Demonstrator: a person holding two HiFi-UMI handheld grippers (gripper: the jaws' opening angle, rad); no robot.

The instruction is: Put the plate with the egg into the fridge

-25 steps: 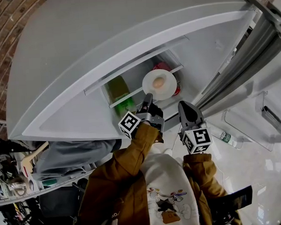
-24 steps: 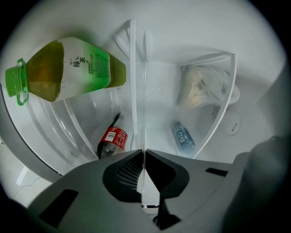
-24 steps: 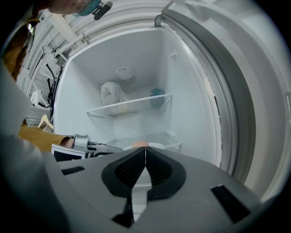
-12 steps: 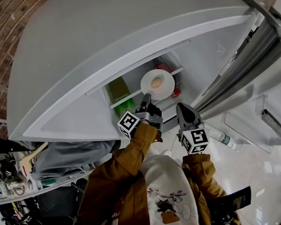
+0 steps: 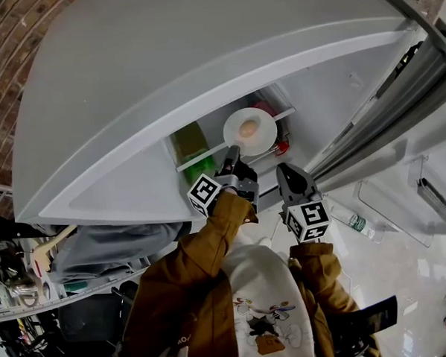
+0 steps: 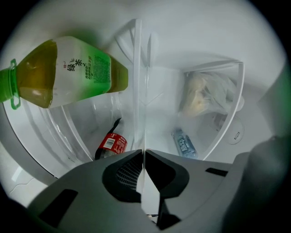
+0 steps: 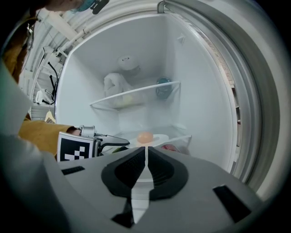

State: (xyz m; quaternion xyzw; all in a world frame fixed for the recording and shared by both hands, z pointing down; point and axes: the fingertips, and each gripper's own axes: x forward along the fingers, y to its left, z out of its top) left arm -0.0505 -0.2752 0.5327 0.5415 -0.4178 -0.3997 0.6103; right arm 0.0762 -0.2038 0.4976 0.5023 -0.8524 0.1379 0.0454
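Inside the fridge (image 7: pixel 200 91) now. The round white plate (image 5: pixel 264 140) is glossy and shallow, and the smooth tan egg (image 5: pixel 248 128) sits at its middle. The left gripper (image 5: pixel 234 149) has its jaws closed narrow on the plate's near rim, and in its own view that rim is only a thin white edge running away from the dark ribbed pads. The plate hangs level over a clear shelf (image 7: pixel 182 136). It's hard to say whether it touches the shelf yet.

The right gripper (image 5: pixel 284 171) is just beside the plate, near its right edge. Its jaws are pressed together with nothing between them.

Next to the plate is a clear plastic bottle of yellow-green tea (image 6: pixel 68 73) with a bright green cap. Its label carries the Chinese characters 绿茶. A dark cola bottle (image 6: pixel 111 144) is near it, and the print on its red label is too small to read. On the plate's other side are a small water bottle (image 6: pixel 184 143) with a blue label and a crinkled plastic bag (image 6: pixel 204 93). The bag holds something pale and lumpy. Above the plate, a dark round thing (image 7: pixel 163 87) on the upper shelf is too blurred to name.
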